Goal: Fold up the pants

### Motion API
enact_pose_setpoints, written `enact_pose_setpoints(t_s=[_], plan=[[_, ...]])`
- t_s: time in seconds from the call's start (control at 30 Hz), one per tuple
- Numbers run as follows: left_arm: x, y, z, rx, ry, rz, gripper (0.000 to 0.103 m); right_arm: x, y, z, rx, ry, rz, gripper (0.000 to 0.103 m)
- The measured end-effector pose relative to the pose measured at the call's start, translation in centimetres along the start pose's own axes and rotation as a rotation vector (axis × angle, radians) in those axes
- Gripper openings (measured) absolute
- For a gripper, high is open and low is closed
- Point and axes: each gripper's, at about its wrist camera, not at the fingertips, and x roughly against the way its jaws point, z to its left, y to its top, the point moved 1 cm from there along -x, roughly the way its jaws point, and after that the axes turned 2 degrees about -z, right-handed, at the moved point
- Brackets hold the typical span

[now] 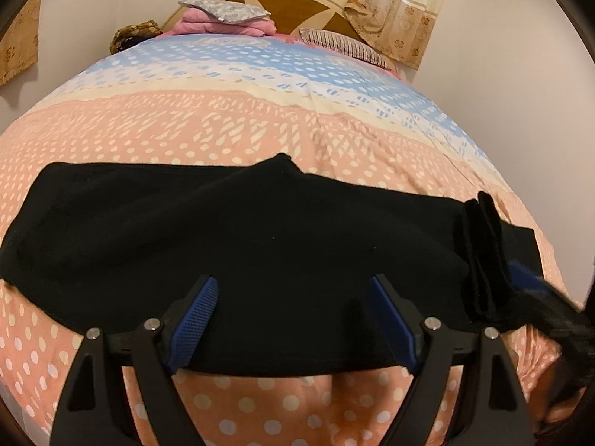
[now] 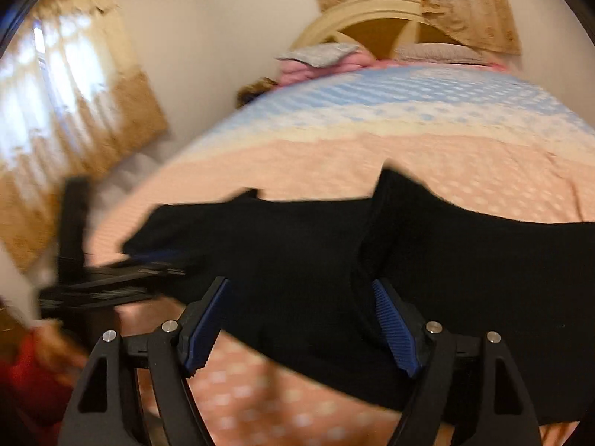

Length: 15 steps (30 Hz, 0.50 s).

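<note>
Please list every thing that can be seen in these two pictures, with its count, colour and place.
pants: one, black, spread across the near part of the bed
bedspread: one, peach, cream and blue with white dots, covering the bed
headboard: one, cream and brown, far end
folded blanket: one, pink, by the headboard
pillow: one, striped, far right
curtains: beige, behind the headboard
left gripper: fingers blue, open, above the pants
right gripper: fingers blue, open, above the pants

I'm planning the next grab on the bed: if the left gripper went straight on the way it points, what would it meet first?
Most likely the black pants: the left gripper stands open, aimed down at their near part, with nothing visible between. Depth is hard to judge.
</note>
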Motion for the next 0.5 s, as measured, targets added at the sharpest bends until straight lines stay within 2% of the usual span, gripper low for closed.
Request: enact_pose_setpoints(t_s=[0.07, 0.1, 0.13, 0.2, 0.23, 0.27, 0.3, 0.33, 0.4, 0.43, 0.5], plan=[[0.0, 0.1, -0.1, -0.019, 0.009, -0.009, 0.086, 2.1, 0.5, 0.0, -0.026, 0.107, -0.061, 0.076], [-0.1, 0.1, -0.1, -0.023, 0.012, -0.01, 0.086, 2.7, 0.9, -0.2, -0.044, 0.122, -0.089, 0.061], [-0.2, 0.1, -0.1, -0.023, 0.012, -0.008, 0.086, 3.6, 1.4, -0.9, -0.066, 0.115, -0.105, 0.039], [-0.6, 0.0, -0.2, -0.013, 0.0, 0.004, 0.086, 3.7, 2.6, -3.0, -0.109, 0.027, -0.104, 0.022], [-0.7, -0.1, -0.3, -0.012, -0.003, 0.008, 0.086, 3.0, 2.9, -4.4, -0.125, -0.065, -0.085, 0.018], [-0.7, -0.1, -0.6, -0.022, -0.003, 0.011, 0.086, 2.0, 2.8, -5.2, -0.143, -0.098, -0.059, 0.016], [-0.6, -0.2, -0.6, -0.033, 0.0, 0.01, 0.086, 1.2, 2.6, -5.6, -0.161, -0.088, -0.037, 0.016], [-0.4, -0.1, -0.8, -0.049, 0.006, 0.004, 0.086, -0.1, 2.0, -5.6, -0.183, -0.041, -0.004, 0.016], [0.2, 0.2, -1.2, -0.078, 0.019, -0.021, 0.086, -3.0, 0.5, -4.2, -0.139, 0.018, 0.079, 0.016], [0.4, 0.5, -1.5, -0.093, 0.022, -0.03, 0.086, -4.4, -0.7, -2.7, -0.049, -0.002, 0.111, 0.016], [0.5, 1.2, -2.2, -0.122, 0.02, -0.045, 0.086, -4.5, -1.1, -1.6, 0.026, -0.034, 0.078, 0.016]])
